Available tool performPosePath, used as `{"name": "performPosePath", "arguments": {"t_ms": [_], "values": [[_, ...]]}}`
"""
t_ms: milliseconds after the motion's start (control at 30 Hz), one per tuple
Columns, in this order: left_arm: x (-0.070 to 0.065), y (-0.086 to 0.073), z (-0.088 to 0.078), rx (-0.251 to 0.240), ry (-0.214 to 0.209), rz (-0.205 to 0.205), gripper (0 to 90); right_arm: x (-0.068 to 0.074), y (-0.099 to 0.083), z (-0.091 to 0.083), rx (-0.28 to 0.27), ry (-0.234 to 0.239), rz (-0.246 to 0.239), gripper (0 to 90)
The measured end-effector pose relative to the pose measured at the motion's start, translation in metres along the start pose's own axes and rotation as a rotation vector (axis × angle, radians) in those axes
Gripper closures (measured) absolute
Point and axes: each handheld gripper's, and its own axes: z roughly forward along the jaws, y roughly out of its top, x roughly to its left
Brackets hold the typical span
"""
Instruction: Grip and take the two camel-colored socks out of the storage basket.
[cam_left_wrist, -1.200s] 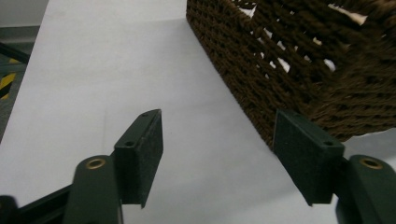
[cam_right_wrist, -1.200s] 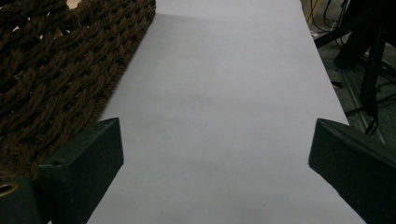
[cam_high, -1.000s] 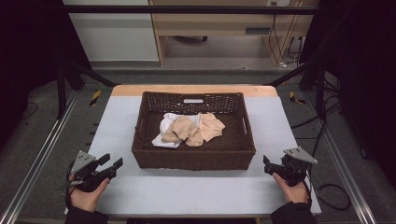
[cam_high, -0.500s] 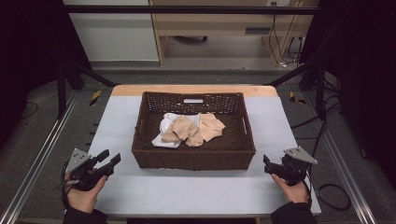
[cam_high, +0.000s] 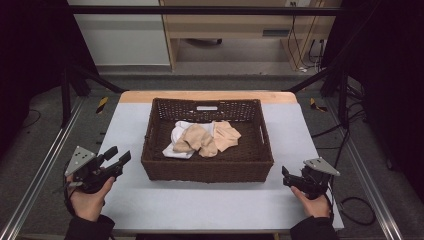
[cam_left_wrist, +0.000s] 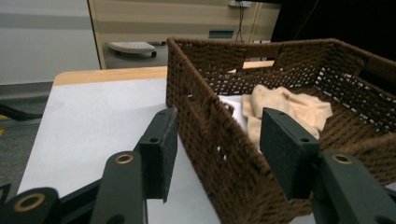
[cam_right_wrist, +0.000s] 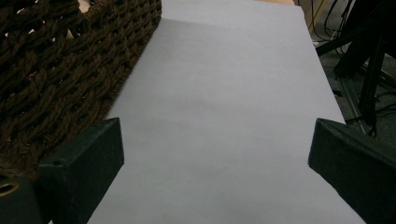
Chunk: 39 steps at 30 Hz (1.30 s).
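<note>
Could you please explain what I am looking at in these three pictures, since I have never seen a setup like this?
A person sits at a table holding a hand tool with two jaws in each hand: the left gripper and the right gripper. One picture comes from a camera overhead; the other two come from cameras riding on each gripper, looking along its black jaws. On the table stands a brown woven basket holding crumpled beige cloths over a white cloth. Both grippers are open and hold nothing.
</note>
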Motion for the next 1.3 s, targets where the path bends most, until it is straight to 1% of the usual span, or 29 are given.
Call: {"name": "performPosePath", "arguments": {"t_ms": [67,133,233,300,500,667,900,1033,1067,1100,1167,1300], "values": [[-0.002,0.006,0.002,-0.002,-0.008,-0.001,46.7,0.000,0.000,0.000,-0.004,-0.002,-0.003,3.6],[-0.003,0.008,0.004,-0.003,-0.011,0.001,46.7,0.000,0.000,0.000,-0.007,-0.002,-0.002,3.5],[-0.008,0.013,0.008,0.001,-0.020,0.011,46.6,0.000,0.000,0.000,-0.005,-0.007,-0.008,3.5],[-0.013,0.018,0.014,-0.004,-0.032,0.018,46.6,0.000,0.000,-0.001,-0.017,-0.005,-0.007,3.4],[-0.026,0.028,0.030,0.003,-0.057,0.029,46.6,0.000,0.001,-0.001,-0.021,-0.007,-0.011,3.4],[-0.037,0.037,0.042,0.009,-0.074,0.050,46.6,-0.001,0.002,-0.002,-0.025,-0.007,-0.005,3.6],[-0.047,0.050,0.055,0.014,-0.080,0.063,46.2,-0.002,0.002,-0.001,-0.026,-0.012,-0.001,3.7],[-0.050,0.054,0.067,0.017,-0.088,0.051,46.2,-0.002,0.002,0.000,-0.024,-0.012,0.003,3.8],[-0.051,0.055,0.072,0.021,-0.086,0.050,46.3,-0.002,0.002,0.001,-0.023,-0.012,0.001,3.8],[-0.051,0.055,0.072,0.021,-0.086,0.050,46.3,-0.002,0.002,0.001,-0.023,-0.012,0.001,3.8],[-0.053,0.057,0.077,0.024,-0.085,0.050,46.3,-0.002,0.002,0.001,-0.023,-0.010,0.002,3.8],[-0.056,0.062,0.093,0.037,-0.071,0.058,46.3,-0.002,0.003,0.001,-0.025,-0.014,0.003,3.8]]}}
